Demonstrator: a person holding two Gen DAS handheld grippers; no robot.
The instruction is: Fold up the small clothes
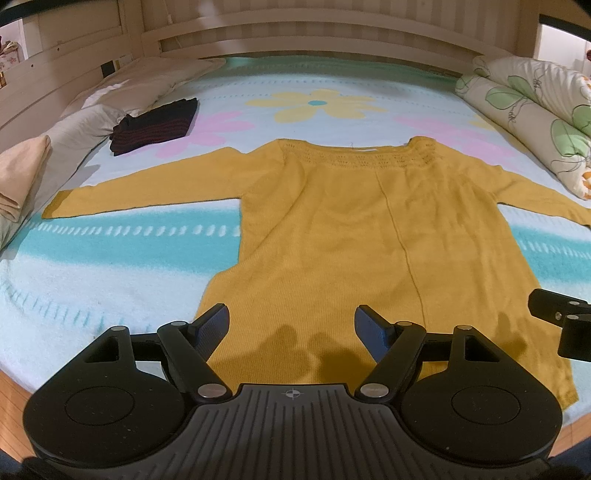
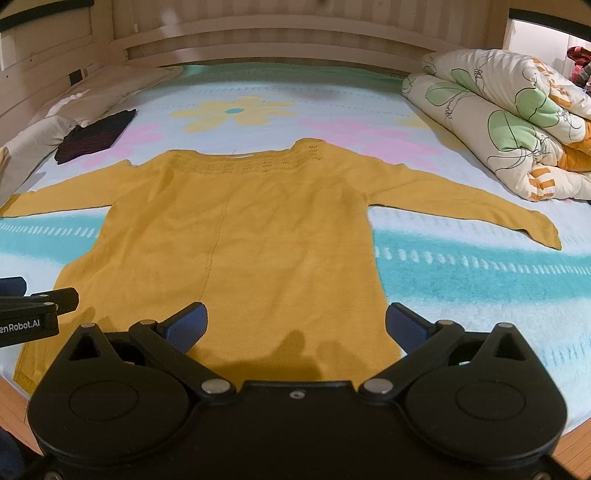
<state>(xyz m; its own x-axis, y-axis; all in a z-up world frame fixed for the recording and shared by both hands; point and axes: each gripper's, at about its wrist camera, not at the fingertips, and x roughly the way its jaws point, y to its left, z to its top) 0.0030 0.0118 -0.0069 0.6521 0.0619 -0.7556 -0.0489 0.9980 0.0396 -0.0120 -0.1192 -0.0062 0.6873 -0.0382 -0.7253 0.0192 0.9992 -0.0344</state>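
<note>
A mustard-yellow knit sweater (image 1: 351, 221) lies flat on the bed, collar away from me, both sleeves spread out to the sides; it also shows in the right wrist view (image 2: 251, 236). My left gripper (image 1: 291, 325) is open and empty, hovering over the sweater's lower left hem. My right gripper (image 2: 295, 321) is open and empty, over the lower right hem. The right gripper's edge shows at the right of the left wrist view (image 1: 561, 325), and the left gripper's edge shows at the left of the right wrist view (image 2: 33, 310).
The bed has a light blue flowered blanket (image 1: 110, 266). A folded dark striped garment (image 1: 155, 125) lies at the far left, next to pillows (image 1: 74, 125) and a folded beige cloth (image 1: 22, 177). A rolled floral quilt (image 2: 509, 122) lies at the far right. A wooden headboard (image 1: 295, 33) stands behind.
</note>
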